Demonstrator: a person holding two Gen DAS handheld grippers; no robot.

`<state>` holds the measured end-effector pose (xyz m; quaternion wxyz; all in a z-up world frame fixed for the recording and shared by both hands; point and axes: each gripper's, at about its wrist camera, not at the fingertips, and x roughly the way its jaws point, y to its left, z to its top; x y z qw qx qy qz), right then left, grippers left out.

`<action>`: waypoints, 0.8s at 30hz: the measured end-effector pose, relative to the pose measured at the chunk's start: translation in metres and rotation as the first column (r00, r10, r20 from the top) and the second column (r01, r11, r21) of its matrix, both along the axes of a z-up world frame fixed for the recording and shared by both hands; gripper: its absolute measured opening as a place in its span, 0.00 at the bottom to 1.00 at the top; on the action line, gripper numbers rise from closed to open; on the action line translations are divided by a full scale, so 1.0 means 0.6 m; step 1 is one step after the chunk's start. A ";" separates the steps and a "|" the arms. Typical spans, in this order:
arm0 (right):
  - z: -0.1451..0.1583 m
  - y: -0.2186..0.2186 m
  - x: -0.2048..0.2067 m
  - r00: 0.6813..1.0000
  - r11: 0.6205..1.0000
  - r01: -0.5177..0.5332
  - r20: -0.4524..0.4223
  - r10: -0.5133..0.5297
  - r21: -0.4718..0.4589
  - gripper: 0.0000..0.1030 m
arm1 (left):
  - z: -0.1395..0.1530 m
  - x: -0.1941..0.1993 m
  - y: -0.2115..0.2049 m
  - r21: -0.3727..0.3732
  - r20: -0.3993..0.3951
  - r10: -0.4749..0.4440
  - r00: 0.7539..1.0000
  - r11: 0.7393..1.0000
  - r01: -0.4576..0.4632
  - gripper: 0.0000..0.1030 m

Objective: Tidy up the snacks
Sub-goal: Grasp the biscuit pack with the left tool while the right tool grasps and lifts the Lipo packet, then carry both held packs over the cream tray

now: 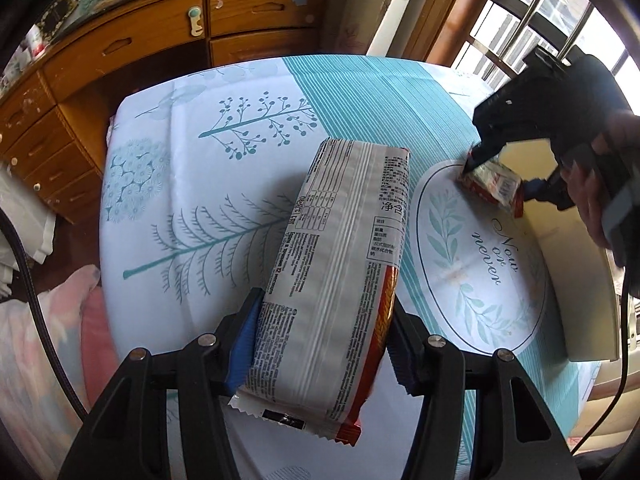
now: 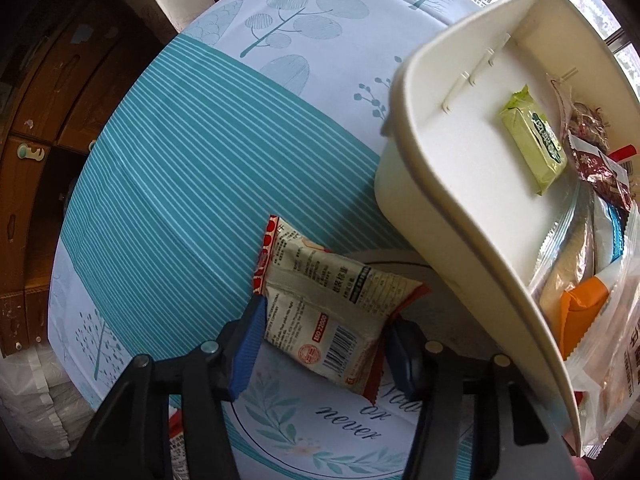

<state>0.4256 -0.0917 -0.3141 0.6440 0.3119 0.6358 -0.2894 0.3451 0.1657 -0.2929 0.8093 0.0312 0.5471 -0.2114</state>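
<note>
My left gripper (image 1: 320, 344) is shut on a long white and red snack pack (image 1: 340, 264), held above the teal and white tablecloth (image 1: 192, 184). My right gripper (image 2: 322, 344) is shut on a small beige and red snack packet (image 2: 332, 312), next to the cream storage bin (image 2: 440, 184). The right gripper (image 1: 496, 184) and its small packet (image 1: 494, 186) also show in the left wrist view, beside the bin's wall (image 1: 576, 264). Inside the bin lie a green bar (image 2: 534, 142), a dark red packet (image 2: 600, 168) and several more snacks.
A wooden dresser (image 1: 120, 64) stands beyond the table's far edge. A barred window (image 1: 540, 12) is at the right. Pink and white bedding (image 1: 48, 340) lies to the left of the table. A cable (image 1: 28, 280) hangs at the left.
</note>
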 end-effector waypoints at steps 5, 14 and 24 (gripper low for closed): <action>0.003 0.026 -0.043 0.999 0.999 -0.037 -0.002 0.037 0.018 0.53 | 0.015 -0.018 0.005 -0.021 -0.007 0.028 1.000 0.999 -0.028 0.53; 0.035 0.062 -0.104 0.995 0.994 -0.092 0.027 0.091 0.064 0.53 | 0.059 -0.061 0.009 -0.037 0.012 0.082 0.997 0.996 -0.082 0.52; 0.121 0.062 -0.179 0.974 0.979 -0.193 0.133 0.184 0.065 0.53 | 0.137 -0.109 0.011 -0.097 0.036 0.116 0.993 0.989 -0.112 0.52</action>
